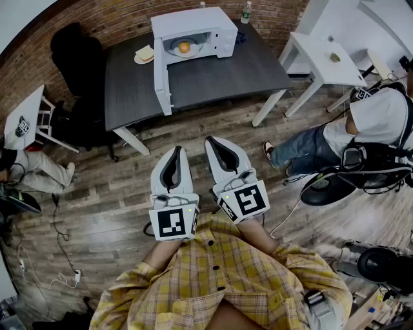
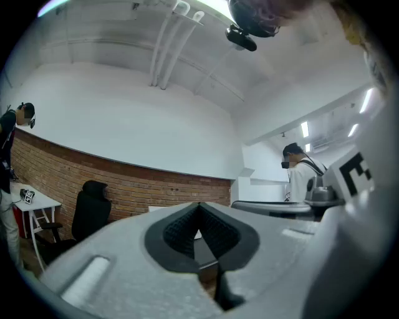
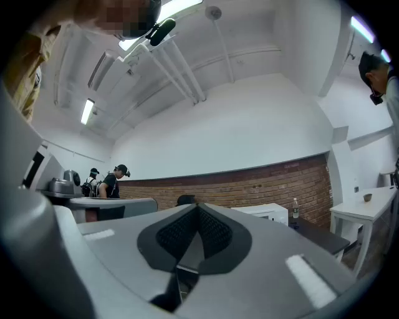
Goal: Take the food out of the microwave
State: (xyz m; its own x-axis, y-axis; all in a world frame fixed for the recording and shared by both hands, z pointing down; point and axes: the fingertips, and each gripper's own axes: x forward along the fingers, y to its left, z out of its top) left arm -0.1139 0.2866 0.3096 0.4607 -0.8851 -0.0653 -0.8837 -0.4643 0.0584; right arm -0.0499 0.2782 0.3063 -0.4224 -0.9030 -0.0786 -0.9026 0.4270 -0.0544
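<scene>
A white microwave (image 1: 193, 29) stands at the back of the dark grey table (image 1: 213, 77), and its door (image 1: 162, 77) hangs wide open toward me. Inside it lies a plate with a round orange food (image 1: 184, 46). Both grippers hover over the wooden floor close to my chest, well short of the table, and point level toward it. My left gripper (image 1: 174, 153) (image 2: 199, 205) is shut with nothing between its pads. Beside it my right gripper (image 1: 211, 143) (image 3: 198, 207) is likewise shut and empty. The right gripper view shows the microwave (image 3: 269, 212) far ahead.
A plate with bread (image 1: 144, 55) sits left of the microwave and a bottle (image 1: 246, 11) behind it. A black office chair (image 1: 77, 51) stands at the table's left. A white table (image 1: 322, 58) and a bent-over person (image 1: 374, 122) are at the right. Cables (image 1: 61, 258) trail on the floor.
</scene>
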